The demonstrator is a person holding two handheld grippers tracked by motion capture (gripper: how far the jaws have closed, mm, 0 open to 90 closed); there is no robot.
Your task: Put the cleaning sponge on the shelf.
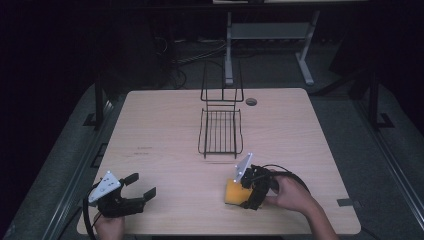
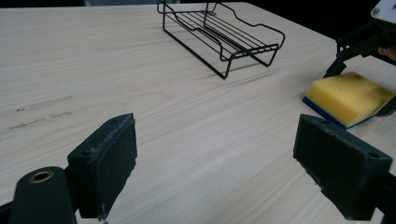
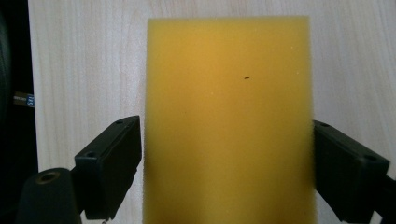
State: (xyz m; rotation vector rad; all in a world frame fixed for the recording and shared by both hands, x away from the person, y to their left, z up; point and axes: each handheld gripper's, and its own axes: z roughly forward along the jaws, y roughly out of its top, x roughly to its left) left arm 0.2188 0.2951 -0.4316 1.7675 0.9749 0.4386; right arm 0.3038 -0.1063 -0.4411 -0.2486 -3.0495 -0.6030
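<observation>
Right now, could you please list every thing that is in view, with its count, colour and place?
Sponge: one, yellow with a blue underside, near edge of the table, between the right tool's jaws.
Wire rack: one, black, middle of the table toward the far side.
Table: one, light wood.
Left tool: one, black, near left corner, jaws apart, nothing between them.
Right tool: one, black, jaws at the sponge's two sides.
Hands: two, holding the tools.
</observation>
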